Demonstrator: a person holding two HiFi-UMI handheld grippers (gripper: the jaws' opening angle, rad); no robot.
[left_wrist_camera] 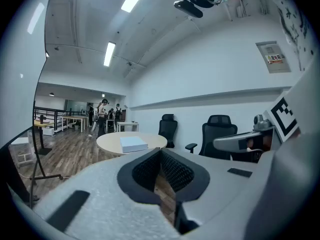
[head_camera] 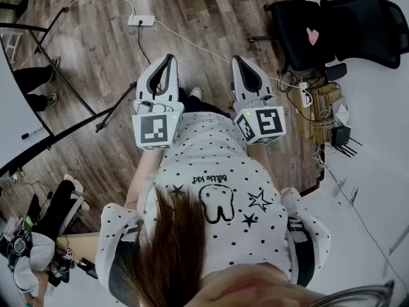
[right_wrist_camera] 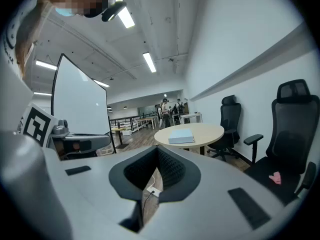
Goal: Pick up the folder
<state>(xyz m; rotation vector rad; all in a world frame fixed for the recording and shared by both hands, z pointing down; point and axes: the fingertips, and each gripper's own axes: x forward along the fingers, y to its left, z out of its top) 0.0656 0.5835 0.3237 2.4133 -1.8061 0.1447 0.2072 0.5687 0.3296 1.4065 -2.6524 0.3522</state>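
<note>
The left gripper (head_camera: 168,61) and the right gripper (head_camera: 239,61) are both clenched on nothing. In each gripper view the ribbed pads meet at the tips with only wood floor (head_camera: 96,56) showing behind them. They are held side by side in front of the person's waist, pointing forward and slightly down. The folder (right_wrist_camera: 181,136), a flat pale-blue thing, lies on a round table (right_wrist_camera: 210,131) well apart from both grippers, across open floor, with black office chairs (right_wrist_camera: 295,129) along the wall to its right. I judge the task to be at its opening step, the approach, with no reach begun. The next move calls for getting close to the table and spreading one gripper's jaws. Since the folder lies flat, one jaw would probably have to slip under an edge before closing.
</note>
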